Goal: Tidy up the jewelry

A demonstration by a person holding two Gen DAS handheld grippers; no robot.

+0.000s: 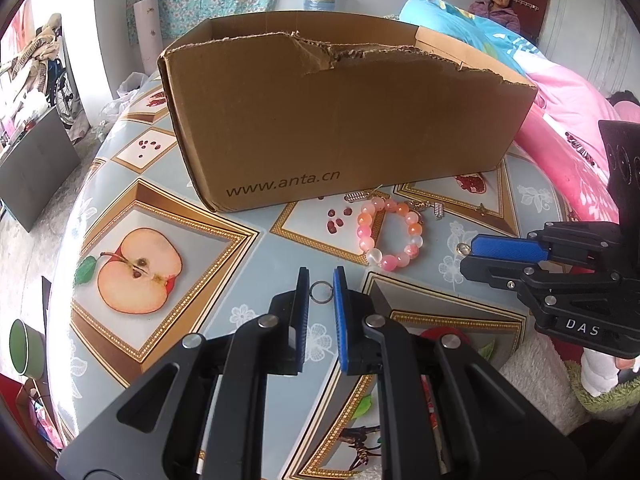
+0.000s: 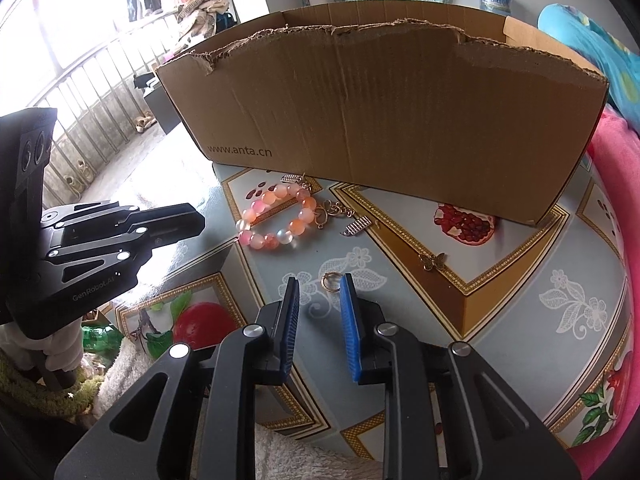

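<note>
A torn brown cardboard box (image 1: 340,120) marked www.anta.cn stands on the fruit-print table (image 1: 168,168); it also shows in the right wrist view (image 2: 380,112). A pink and orange bead bracelet (image 1: 390,236) (image 2: 276,216) lies in front of it, with small metal charms (image 2: 358,226) and a butterfly charm (image 2: 432,261) nearby. My left gripper (image 1: 321,276) is open, its fingertips on either side of a thin silver ring (image 1: 321,292) on the table. My right gripper (image 2: 319,284) is open around a small gold ring (image 2: 331,281); the left wrist view shows it (image 1: 472,254) from the side.
A pink blanket (image 1: 568,120) and blue bedding (image 1: 460,20) lie right of the table. A person (image 1: 500,4) sits at the back. A green cup (image 1: 24,346) stands low at the left. The table edge curves close on the left and right.
</note>
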